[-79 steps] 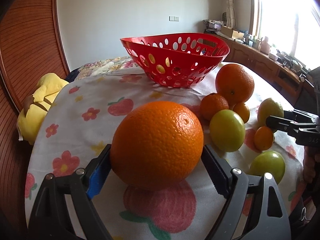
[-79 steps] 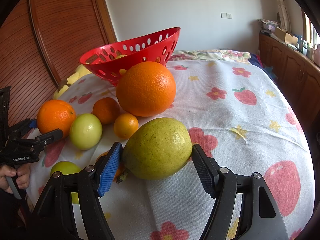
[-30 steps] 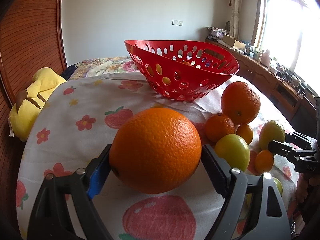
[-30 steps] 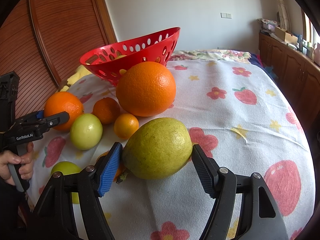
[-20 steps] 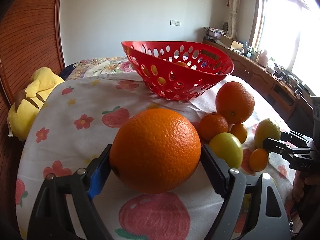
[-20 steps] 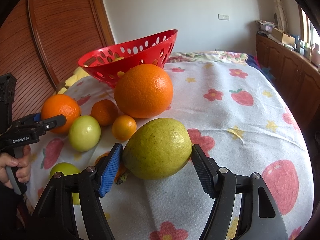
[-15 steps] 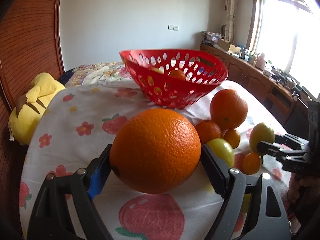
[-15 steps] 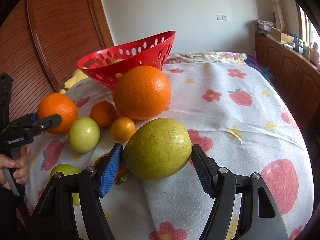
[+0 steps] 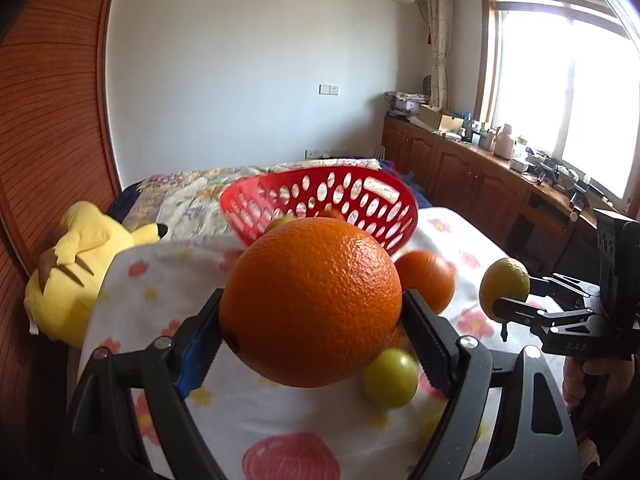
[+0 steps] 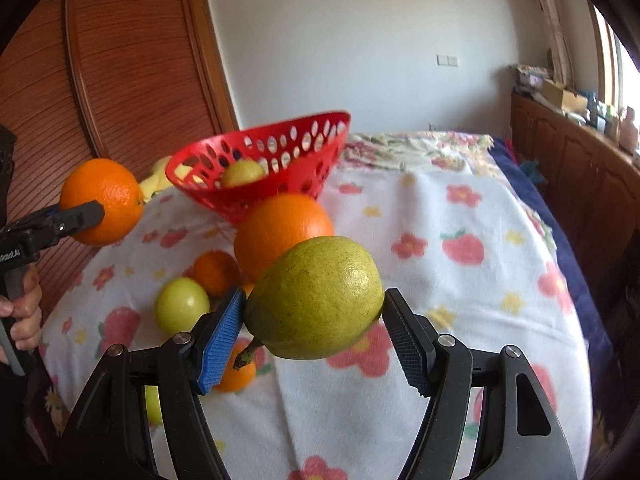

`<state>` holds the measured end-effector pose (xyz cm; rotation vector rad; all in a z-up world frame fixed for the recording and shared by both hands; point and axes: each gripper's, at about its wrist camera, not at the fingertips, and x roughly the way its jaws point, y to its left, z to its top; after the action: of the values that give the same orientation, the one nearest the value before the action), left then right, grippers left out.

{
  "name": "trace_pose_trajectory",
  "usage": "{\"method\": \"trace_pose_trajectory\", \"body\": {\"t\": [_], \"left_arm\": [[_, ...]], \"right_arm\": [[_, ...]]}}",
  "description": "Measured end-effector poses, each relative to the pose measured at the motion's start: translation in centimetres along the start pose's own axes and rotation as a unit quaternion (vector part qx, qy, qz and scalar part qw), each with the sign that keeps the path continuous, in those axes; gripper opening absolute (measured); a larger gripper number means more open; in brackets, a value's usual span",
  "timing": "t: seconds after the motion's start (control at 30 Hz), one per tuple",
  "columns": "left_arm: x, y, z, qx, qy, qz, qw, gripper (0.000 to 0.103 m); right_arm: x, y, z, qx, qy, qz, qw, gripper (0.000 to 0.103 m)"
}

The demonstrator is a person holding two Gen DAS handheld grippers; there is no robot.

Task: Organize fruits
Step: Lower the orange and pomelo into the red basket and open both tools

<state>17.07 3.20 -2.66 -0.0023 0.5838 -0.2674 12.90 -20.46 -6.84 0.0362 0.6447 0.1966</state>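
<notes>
Fruit fills both grips. The left gripper [image 9: 310,312] is clamped on a large orange [image 9: 310,303], its pads pressing the two sides; the orange has deep, even colour, a pebbled glossy peel and a small dark stem scar low on its left, and it hangs clear above the flowered cloth [image 9: 168,280]. The right gripper [image 10: 314,320] is clamped on a yellow-green pear-shaped fruit [image 10: 316,298], whose skin is finely speckled with dark dots, with a short brownish stem pointing down and left; it too is off the cloth.

Behind them a red perforated basket [image 10: 280,160] sits on the cloth, tilted as seen from the right wrist, with a yellowish fruit [image 10: 242,172] inside; a second piece in it shows only as an orange sliver in the left view, so its kind is hard to tell. Just in front of the basket lies another big orange [image 10: 282,232], with a small mandarin [image 10: 216,272] beside it and a smooth green round fruit [image 10: 182,308] near that. A smaller orange fruit [image 10: 236,374] lies partly hidden behind the right gripper's blue pad.

A yellow plush toy [image 9: 76,276] leans at the cloth's far left edge. A hand [image 10: 24,312] grips the left tool's handle at the frame edge.
</notes>
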Motion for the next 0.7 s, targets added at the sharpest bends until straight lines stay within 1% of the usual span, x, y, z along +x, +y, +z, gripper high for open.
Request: {"method": "trace_pose_trajectory", "body": {"t": [0.23, 0.33, 0.47, 0.7], "left_arm": [[1.8, -1.0, 3.7, 0.030, -0.011, -0.005, 0.9995, 0.084], [2.9, -1.2, 4.8, 0.031, -0.009, -0.005, 0.9995, 0.084], [4.6, -1.1, 5.4, 0.032, 0.000, -0.004, 0.9995, 0.084], [7.4, -1.0, 5.3, 0.033, 0.024, 0.004, 0.9992, 0.084]], "right_arm": [[-0.4, 0.5, 3.6, -0.031, -0.022, 0.005, 0.999, 0.072], [0.0, 0.8, 5.3, -0.042, -0.028, 0.012, 0.999, 0.072], [1.0, 1.3, 7.5, -0.062, -0.031, 0.016, 0.997, 0.072], [2.7, 2.0, 9.9, -0.082, -0.031, 0.024, 0.996, 0.072]]}}
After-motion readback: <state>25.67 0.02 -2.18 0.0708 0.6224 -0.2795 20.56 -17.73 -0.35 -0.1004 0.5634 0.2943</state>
